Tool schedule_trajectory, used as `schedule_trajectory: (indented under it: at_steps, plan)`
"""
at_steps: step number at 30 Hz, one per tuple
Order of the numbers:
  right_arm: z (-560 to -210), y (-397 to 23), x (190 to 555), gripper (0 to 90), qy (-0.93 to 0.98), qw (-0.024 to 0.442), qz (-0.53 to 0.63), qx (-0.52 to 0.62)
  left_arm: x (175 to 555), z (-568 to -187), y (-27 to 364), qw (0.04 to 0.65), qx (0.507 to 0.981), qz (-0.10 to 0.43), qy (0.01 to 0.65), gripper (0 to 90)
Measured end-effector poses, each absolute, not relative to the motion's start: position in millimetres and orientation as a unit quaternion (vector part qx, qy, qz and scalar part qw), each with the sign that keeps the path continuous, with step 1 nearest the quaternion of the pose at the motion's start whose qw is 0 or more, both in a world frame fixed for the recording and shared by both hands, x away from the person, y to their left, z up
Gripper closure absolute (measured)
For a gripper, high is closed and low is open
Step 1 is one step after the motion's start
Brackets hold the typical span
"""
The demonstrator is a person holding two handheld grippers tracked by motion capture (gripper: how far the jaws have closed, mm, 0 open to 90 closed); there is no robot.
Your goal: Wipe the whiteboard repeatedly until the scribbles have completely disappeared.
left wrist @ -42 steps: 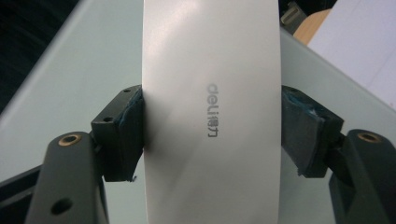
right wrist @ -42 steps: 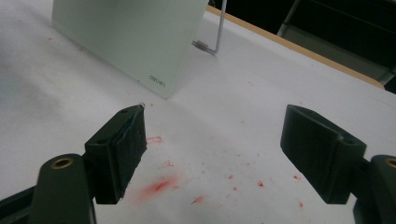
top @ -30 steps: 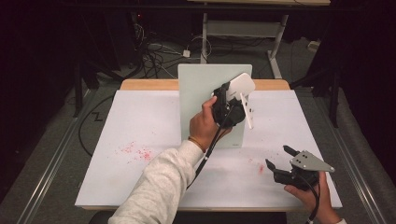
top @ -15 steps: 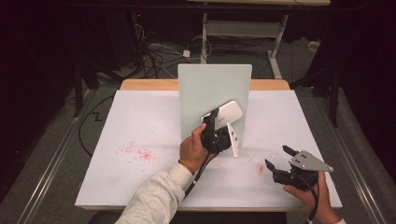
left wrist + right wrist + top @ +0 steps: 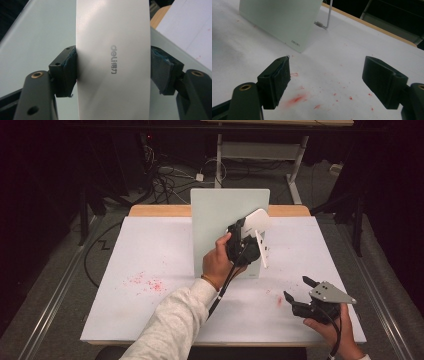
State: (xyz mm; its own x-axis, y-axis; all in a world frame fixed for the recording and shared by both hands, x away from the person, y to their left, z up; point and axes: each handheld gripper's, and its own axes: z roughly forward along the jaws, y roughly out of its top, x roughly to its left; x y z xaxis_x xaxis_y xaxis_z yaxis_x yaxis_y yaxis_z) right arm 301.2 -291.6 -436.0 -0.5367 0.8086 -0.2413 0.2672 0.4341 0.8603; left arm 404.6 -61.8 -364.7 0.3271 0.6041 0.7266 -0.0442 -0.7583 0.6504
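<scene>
- Gripping a white eraser (image 5: 112,60) between its pads, the left gripper (image 5: 245,242) is hovering before a pale green board (image 5: 220,215).
- Resting released, the right gripper (image 5: 300,295) is sitting near red marks (image 5: 297,98).

Left arm raised at mid-table, right hand low at the near right corner

The left hand (image 5: 218,262), in a pale sleeve, reaches forward and holds the left gripper (image 5: 246,240) lifted, its jaws clamped against both edges of a white object (image 5: 113,60). The right hand (image 5: 332,327) rests near the table's front edge, holding the right gripper (image 5: 299,291) low with jaws spread wide, pointing left and forward
</scene>
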Motion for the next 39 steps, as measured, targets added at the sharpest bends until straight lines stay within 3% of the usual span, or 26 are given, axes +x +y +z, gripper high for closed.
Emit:
schedule_trajectory:
  at_steps: [9,22,39]
  plan:
    - [-435.5,-292.4,300.8,22.8,0.777,0.335,0.405,0.347,412.8,-341.7,-63.7,0.301,0.759,0.543,0.198,29.2]
    - [-435.6,-291.4,301.5,22.8,0.778,0.334,0.404,0.346,394.2,-389.0,-54.3,0.26,0.778,0.55,0.159,29.2]
    - [-437.6,-289.6,305.3,22.9,0.78,0.323,0.403,0.354,373.5,-434.8,-7.7,0.228,0.817,0.515,0.124,29.3]
